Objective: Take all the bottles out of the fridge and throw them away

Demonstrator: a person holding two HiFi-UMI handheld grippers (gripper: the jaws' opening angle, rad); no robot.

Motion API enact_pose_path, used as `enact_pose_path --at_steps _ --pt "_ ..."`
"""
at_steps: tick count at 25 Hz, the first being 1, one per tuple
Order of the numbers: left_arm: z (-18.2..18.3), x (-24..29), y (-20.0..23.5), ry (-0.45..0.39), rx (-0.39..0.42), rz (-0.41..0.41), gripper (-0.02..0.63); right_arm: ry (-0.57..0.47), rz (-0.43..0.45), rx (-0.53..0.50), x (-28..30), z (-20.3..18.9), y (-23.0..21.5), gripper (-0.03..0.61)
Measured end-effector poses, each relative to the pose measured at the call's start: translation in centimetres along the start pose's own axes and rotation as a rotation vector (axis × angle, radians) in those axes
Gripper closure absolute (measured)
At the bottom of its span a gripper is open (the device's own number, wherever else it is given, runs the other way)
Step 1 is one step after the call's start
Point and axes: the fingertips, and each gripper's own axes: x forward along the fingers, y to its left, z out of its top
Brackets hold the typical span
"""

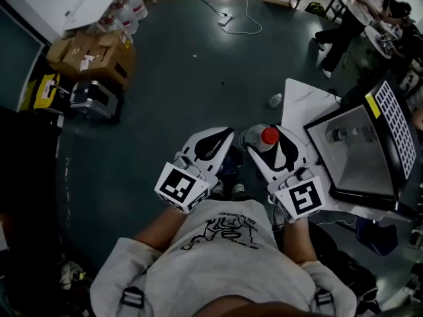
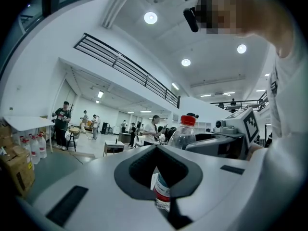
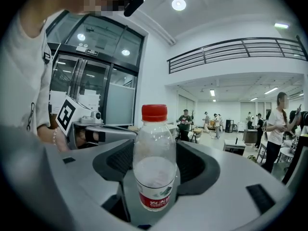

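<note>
R gripper [image 1: 264, 141] is clamped on a clear bottle [image 3: 154, 153] w/ red cap. The bottle is held upright in front of the person, above the floor, near the open fridge [image 1: 363, 170]. L gripper [image 1: 210, 144]: jaws together, nothing between them, positioned just beside the R gripper.

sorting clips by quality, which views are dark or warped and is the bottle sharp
Head view: dim, dark corners, floor murky. Right gripper view: bright, strong fisheye bending, bottle sharp. Left gripper view: same bending, ceiling lights glaring.
</note>
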Motion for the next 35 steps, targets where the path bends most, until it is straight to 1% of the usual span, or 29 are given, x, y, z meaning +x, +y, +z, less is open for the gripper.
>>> enact_pose_path --at_steps 5,15,20,24,30,35 --pt "-0.4 -0.1 0.0 0.005 0.0 0.023 0.6 -0.006 0.022 0.002 0.0 -0.1 -0.2 0.295" --pt "-2.7 1.1 -0.7 0.034 -0.014 0.032 0.6 0.026 0.039 0.016 -0.3 -2.8 -1.3 0.295" --pt "-4.9 1.4 -0.4 0.062 -0.027 0.043 0.6 0.067 0.062 0.036 -0.1 -5.3 -1.0 0.295" --pt "-6.5 1.5 -0.2 0.081 -0.036 0.047 0.6 0.056 0.06 0.03 0.4 -6.6 -1.0 0.295" --pt "-9.3 1.6 0.3 0.106 -0.052 0.046 0.6 0.073 0.072 0.03 1.4 -9.2 -0.3 0.295" --pt "-12.1 1.6 0.6 0.12 -0.091 0.041 0.6 0.094 0.08 0.023 2.2 -11.8 0.1 0.295"
